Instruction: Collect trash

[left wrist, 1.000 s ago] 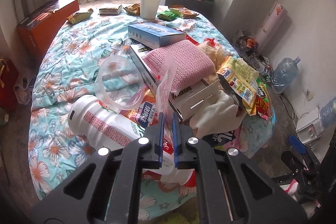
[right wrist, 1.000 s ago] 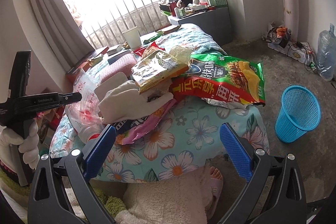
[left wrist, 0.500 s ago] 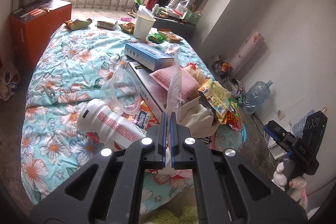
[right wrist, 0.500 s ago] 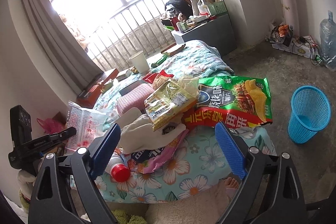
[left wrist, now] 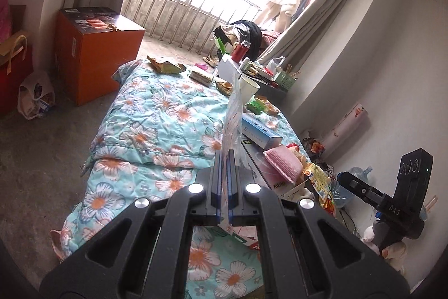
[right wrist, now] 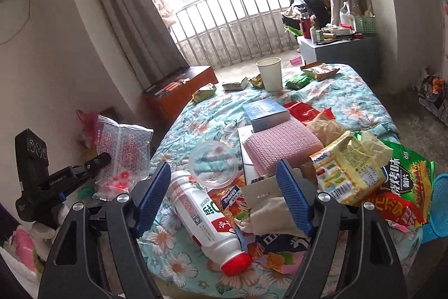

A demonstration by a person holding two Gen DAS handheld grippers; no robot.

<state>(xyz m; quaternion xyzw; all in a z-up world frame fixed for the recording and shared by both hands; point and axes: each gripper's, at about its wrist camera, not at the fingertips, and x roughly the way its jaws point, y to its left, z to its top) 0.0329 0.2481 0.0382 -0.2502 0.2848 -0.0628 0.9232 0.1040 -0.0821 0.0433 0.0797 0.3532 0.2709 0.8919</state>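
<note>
My left gripper (left wrist: 223, 156) is shut on a clear plastic wrapper (left wrist: 233, 114) with pink print, which stands edge-on out of the jaws. The right wrist view shows that wrapper (right wrist: 123, 153) hanging from the left gripper (right wrist: 102, 159), off the bed's left side. My right gripper (right wrist: 224, 187) hovers over the trash pile with its jaws closing. Between them in the picture lie a clear plastic cup (right wrist: 214, 166) and a white bottle (right wrist: 201, 212) with a red cap, and the pads touch neither. In the left wrist view the right gripper (left wrist: 345, 178) shows at the right.
The floral bed (right wrist: 350, 102) holds a paper cup (right wrist: 268, 74), a blue box (right wrist: 266, 111), a pink cloth (right wrist: 282, 147), a yellow snack bag (right wrist: 347, 173) and a green chip bag (right wrist: 406, 175). A blue basket (right wrist: 439, 206) stands at the right. An orange box (left wrist: 98, 46) stands left of the bed.
My left gripper shut on the wrapper, lifted it off the pile and carried it left of the bed. My right gripper swung left over the bottle and cup, its jaws narrowing.
</note>
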